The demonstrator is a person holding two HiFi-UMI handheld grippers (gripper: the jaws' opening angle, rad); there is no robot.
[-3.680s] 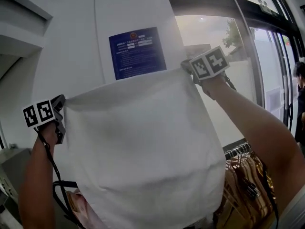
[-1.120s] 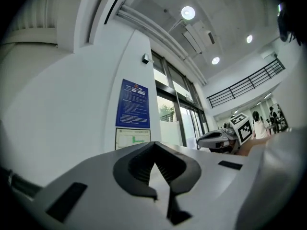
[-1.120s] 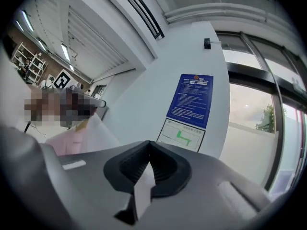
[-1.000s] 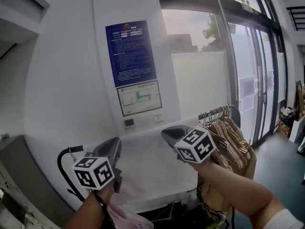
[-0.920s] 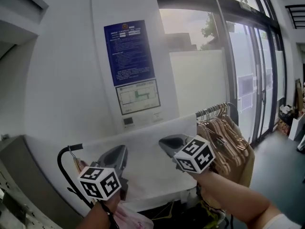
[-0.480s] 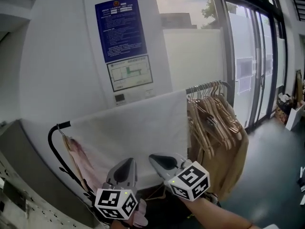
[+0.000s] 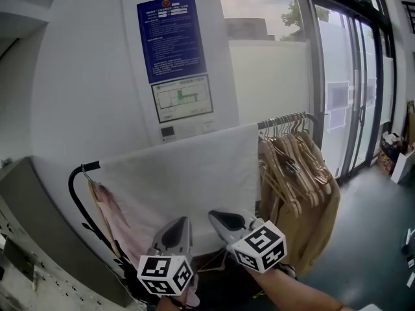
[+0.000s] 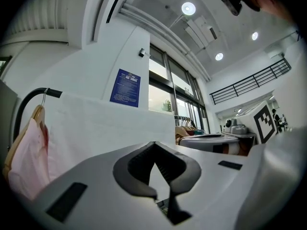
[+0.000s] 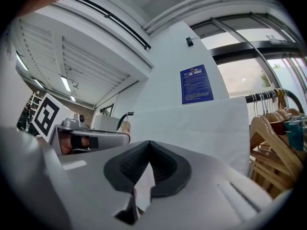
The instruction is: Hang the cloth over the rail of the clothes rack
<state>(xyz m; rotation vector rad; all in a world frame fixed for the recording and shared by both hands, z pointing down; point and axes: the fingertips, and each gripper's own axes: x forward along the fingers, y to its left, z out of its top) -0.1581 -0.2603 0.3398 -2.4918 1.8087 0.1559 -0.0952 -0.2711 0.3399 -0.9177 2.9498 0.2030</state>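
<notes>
Biggest thing here is the white wall, with tall windows running off to the right. In front of that, the cloth is a big white sheet already draped over the rail of the clothes rack. It hangs flat, taking up most of the stretch between the curved black left end of the rail and the bunch of wooden hangers on the right. The cloth's right edge sits just beside those hangers. A pink garment hangs at the far left end, partly tucked behind the cloth's left edge.

On the wall above there's a blue notice, with a smaller white sheet right under it. Print's too small to read.

Both tools are low in the head view, well clear of the cloth and pointing up toward it. The left gripper has its fingers pressed together at the tips with nothing pinched between them; you just see the cloth way behind through the little gap. It's the same for the right gripper: fingers together, nothing in them. The two sit close side by side, not touching, each with its black-and-white marker cube nearest the camera.
</notes>
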